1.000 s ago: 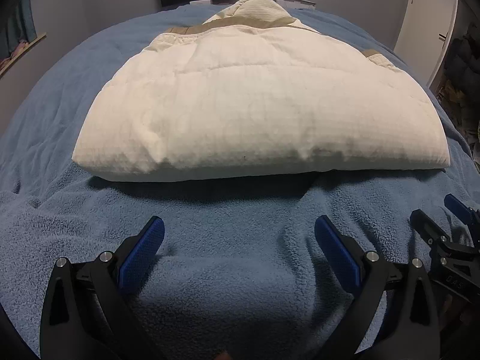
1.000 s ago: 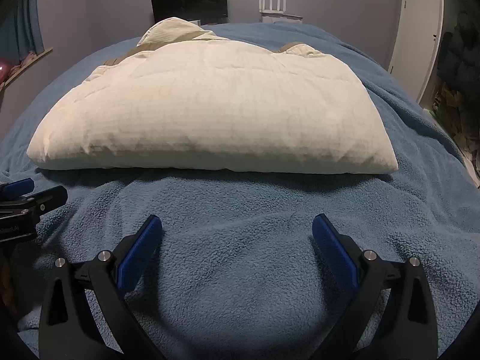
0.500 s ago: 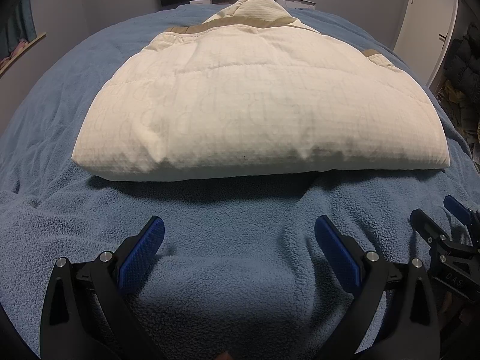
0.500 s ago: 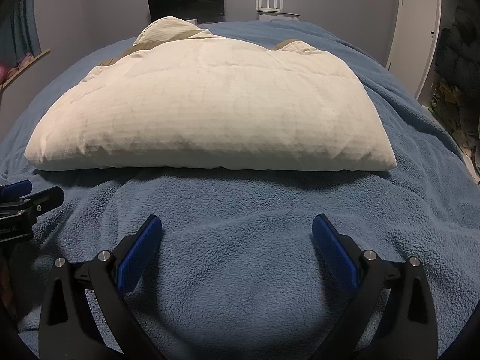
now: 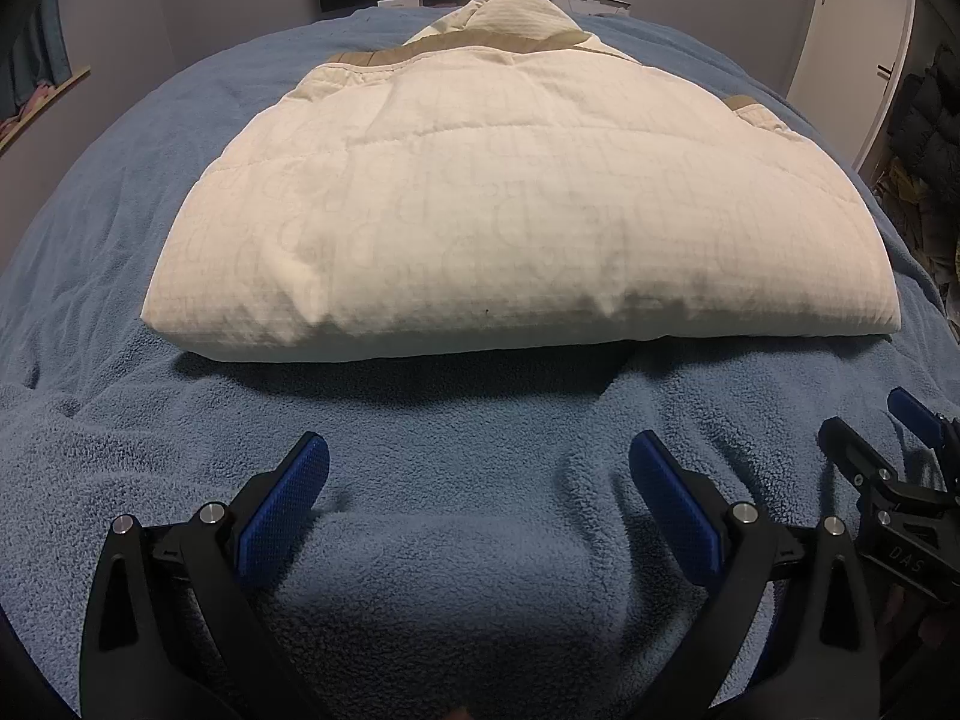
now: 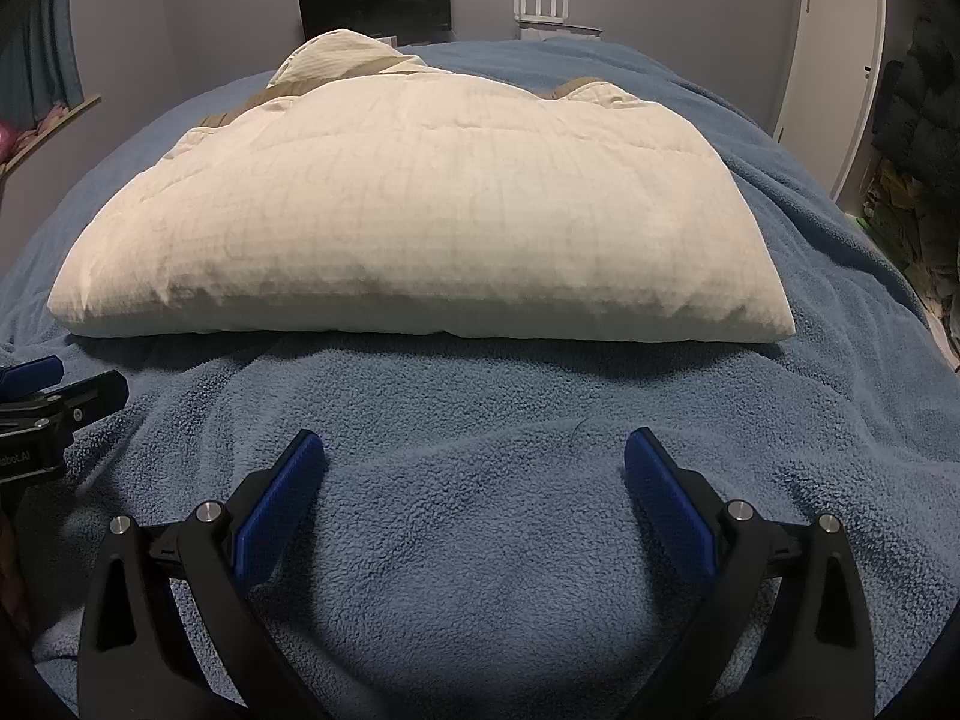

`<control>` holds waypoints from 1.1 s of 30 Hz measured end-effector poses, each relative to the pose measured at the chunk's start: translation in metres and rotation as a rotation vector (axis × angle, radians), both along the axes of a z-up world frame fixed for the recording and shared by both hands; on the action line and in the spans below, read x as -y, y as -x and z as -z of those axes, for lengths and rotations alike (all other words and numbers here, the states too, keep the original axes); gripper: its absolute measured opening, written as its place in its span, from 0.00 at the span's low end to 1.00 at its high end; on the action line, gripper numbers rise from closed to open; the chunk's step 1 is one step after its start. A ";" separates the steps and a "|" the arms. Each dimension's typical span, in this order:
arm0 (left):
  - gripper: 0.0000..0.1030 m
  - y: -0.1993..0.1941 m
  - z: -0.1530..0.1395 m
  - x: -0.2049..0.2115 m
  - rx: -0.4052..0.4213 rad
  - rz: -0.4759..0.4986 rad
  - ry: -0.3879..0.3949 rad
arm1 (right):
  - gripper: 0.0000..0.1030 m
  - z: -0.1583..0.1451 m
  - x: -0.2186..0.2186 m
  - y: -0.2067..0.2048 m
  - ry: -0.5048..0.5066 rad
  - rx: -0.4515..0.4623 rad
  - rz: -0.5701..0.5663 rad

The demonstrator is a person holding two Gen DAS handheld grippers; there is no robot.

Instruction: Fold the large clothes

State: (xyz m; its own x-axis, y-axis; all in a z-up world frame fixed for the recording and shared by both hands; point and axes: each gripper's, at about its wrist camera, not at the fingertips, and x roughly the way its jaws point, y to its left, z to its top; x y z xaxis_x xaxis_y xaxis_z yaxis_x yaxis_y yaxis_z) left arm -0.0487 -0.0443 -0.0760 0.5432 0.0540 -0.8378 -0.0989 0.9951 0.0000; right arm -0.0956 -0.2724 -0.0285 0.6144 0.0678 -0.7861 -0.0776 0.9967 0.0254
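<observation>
Cream padded jacket (image 5: pixel 516 228) lay folded into a thick block across the middle of the frame, on the blue fleece blanket (image 5: pixel 468 420), its hood end with tan trim toward the upper centre. My left gripper (image 5: pixel 478 468) sat low at the bottom of the frame, short of the jacket's near edge, jaws spread wide with only blanket between them. My right gripper (image 6: pixel 475 468) held the same pose in its own view, equally spread and empty. Each gripper showed in the other's view only as a tip cut off by the frame edge. Behind the bed, a dark screen (image 6: pixel 375 3) was hard to make out.
</observation>
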 end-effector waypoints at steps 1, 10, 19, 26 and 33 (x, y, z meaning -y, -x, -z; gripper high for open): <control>0.94 0.000 0.000 0.000 0.000 0.000 0.000 | 0.93 0.000 0.000 0.000 0.000 0.000 0.000; 0.94 0.000 0.000 0.000 -0.002 0.001 -0.001 | 0.93 0.001 -0.001 0.000 0.001 0.000 -0.001; 0.94 0.000 0.002 0.001 -0.002 0.007 0.003 | 0.93 0.001 -0.001 0.000 0.003 -0.001 -0.002; 0.94 -0.002 0.004 0.009 -0.022 0.024 -0.031 | 0.93 0.001 -0.003 0.001 0.006 -0.002 -0.005; 0.94 -0.001 0.004 0.008 -0.024 0.031 -0.019 | 0.93 0.002 -0.003 0.001 0.006 -0.003 -0.006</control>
